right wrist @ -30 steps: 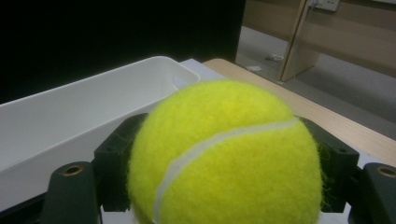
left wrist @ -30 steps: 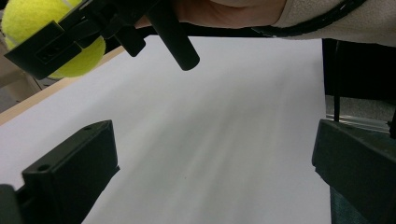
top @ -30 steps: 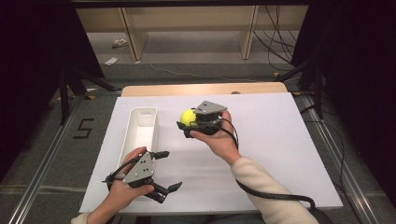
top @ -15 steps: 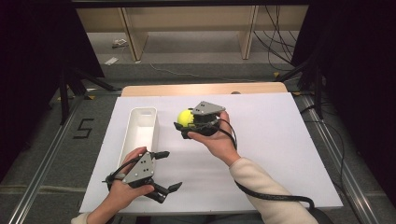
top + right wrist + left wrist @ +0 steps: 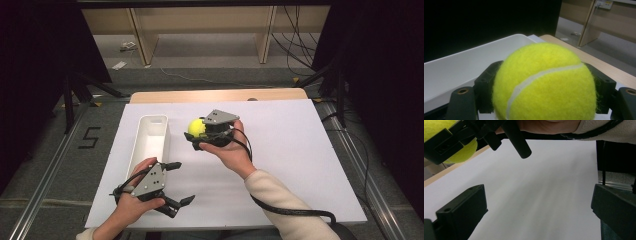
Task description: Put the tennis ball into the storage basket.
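A yellow tennis ball (image 5: 196, 127) (image 5: 544, 82) is held between the jaws of my right gripper (image 5: 198, 133), which hovers above the white table just right of the white tray (image 5: 150, 125) (image 5: 454, 67). The ball (image 5: 461, 152) also appears at the top left of the left gripper view, clamped in the other gripper. My left gripper (image 5: 179, 184) rests near the table's front edge, below the tray's near end, with its jaws wide open and nothing between them.
The white sheet covers the table (image 5: 300, 150); a strip of wooden tabletop (image 5: 220, 95) shows at the far edge. A black cable (image 5: 290, 212) trails from the right gripper under the sleeve. Wooden shelf legs (image 5: 142, 40) stand on the floor beyond.
The right gripper with the ball has shifted slightly left, toward the tray. The left gripper has not moved.
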Motion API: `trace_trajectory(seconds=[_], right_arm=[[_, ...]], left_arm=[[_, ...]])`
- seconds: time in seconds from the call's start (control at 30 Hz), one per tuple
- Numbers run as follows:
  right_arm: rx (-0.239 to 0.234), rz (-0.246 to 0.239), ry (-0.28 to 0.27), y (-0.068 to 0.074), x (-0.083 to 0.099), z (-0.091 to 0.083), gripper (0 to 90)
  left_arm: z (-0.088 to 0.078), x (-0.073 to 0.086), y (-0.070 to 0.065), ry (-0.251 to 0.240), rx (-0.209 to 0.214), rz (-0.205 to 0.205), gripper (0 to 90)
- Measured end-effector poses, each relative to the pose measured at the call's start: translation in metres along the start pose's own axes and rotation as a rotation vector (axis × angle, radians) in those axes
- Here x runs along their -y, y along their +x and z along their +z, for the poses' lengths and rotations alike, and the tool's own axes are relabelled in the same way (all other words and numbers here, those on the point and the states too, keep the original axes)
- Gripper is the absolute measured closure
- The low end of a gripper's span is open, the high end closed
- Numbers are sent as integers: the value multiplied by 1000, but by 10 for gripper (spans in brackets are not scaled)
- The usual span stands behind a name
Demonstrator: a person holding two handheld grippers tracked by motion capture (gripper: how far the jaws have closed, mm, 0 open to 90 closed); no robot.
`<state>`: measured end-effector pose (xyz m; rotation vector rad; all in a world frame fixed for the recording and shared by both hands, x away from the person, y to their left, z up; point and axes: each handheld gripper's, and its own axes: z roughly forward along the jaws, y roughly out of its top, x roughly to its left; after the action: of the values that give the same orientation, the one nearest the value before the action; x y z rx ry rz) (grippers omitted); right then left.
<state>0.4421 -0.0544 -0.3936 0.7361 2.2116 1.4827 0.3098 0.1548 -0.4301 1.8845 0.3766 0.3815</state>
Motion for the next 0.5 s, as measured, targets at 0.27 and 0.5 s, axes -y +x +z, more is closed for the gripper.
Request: trace_trajectory(seconds=[0.27,0.5], right_arm=[[-11,-4,0,4,-1,0,263],[-17,-8,1,6,-1,1,263]], left_arm=[[0,0,0,0,2,1,0],[0,0,0,1,2,2,0]])
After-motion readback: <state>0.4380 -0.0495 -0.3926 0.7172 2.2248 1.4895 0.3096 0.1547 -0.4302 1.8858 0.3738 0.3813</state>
